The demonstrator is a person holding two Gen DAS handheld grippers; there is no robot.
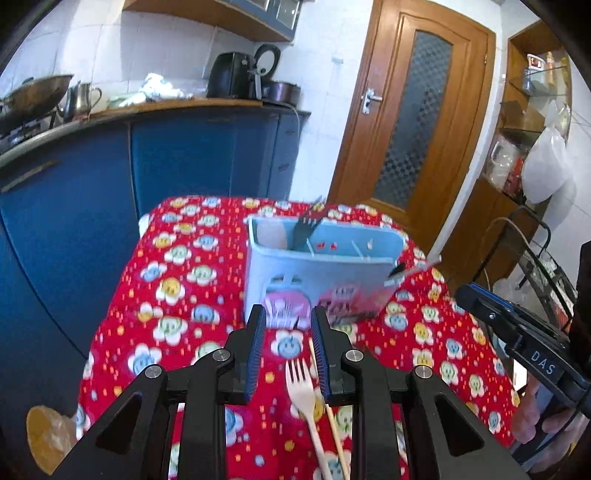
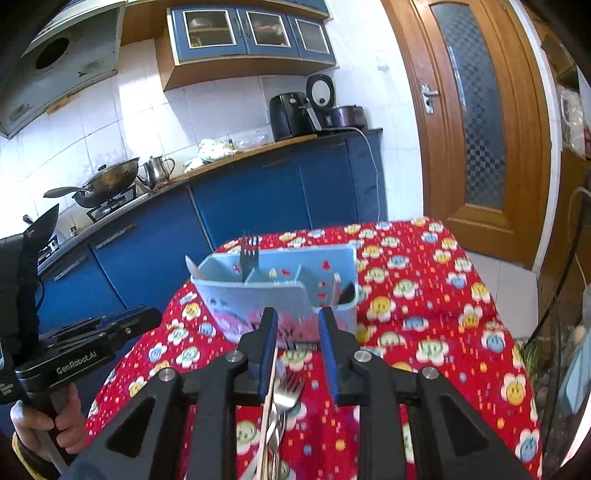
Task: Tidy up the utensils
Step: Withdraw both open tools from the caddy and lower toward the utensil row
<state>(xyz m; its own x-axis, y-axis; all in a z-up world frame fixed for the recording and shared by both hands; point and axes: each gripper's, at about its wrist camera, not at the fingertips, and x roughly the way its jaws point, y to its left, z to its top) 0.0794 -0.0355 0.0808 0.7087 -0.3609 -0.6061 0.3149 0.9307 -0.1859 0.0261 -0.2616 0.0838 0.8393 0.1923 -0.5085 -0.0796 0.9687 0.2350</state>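
Forks lay on the table [image 1: 122, 295] below both part-open, empty fingers: pale fork [image 1: 301, 384] under left gripper [image 1: 288, 325], steel fork [image 2: 290, 391] under right gripper [image 2: 298, 326], handles toward six, caddy [image 1: 317, 273] at twelve.

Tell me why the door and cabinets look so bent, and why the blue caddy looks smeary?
Left wrist view: the fisheye lens bows the wooden door, dark corners frame the picture, and the blue caddy is smeared by motion blur. Right wrist view: the same curving bends the wall cabinets, daylight washes the wall tiles, and the caddy's front is blurred.
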